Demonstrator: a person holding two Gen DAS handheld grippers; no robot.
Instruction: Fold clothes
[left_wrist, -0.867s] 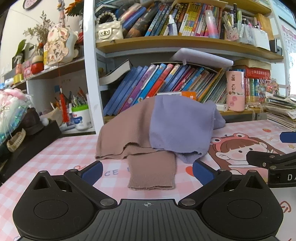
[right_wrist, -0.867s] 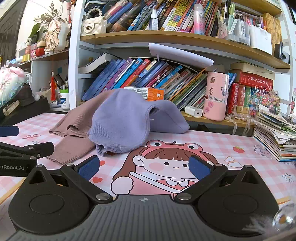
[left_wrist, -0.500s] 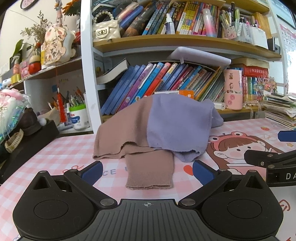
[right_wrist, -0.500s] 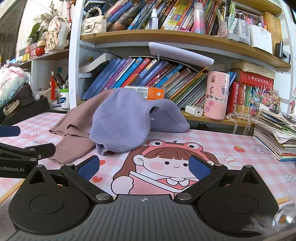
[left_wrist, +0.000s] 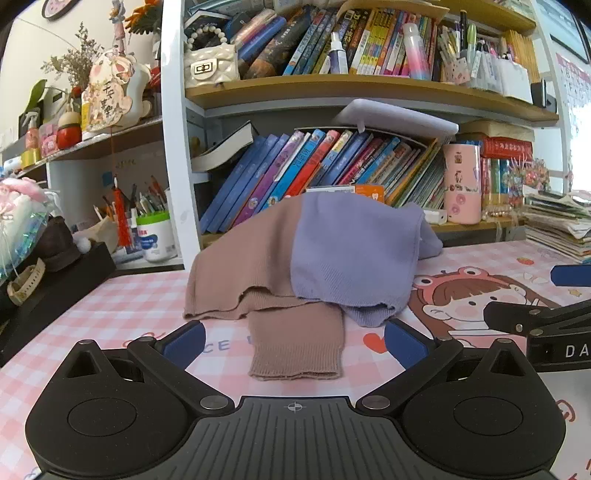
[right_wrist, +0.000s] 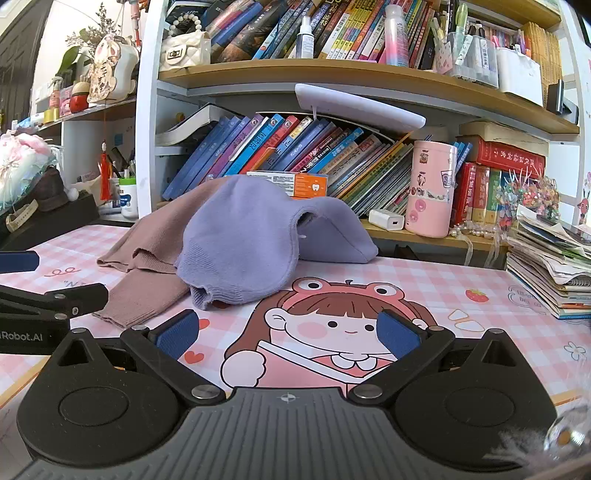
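Nothing folded yet: brown sweater (left_wrist: 236, 273) and purple sweater (left_wrist: 354, 254) heaped on desk (left_wrist: 110, 306), left gripper (left_wrist: 293, 339) and right gripper (right_wrist: 286, 332) wide open, empty.

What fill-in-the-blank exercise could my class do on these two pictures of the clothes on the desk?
1. The purple garment lies partly on top of the ____ garment.
2. The jaws of the left gripper and the right gripper are both ____.
3. The clothes lie on a pink checked mat printed with a cartoon ____.
4. Behind the clothes, the pink tumbler stands on a ____.

Missing words: brown; open; girl; shelf
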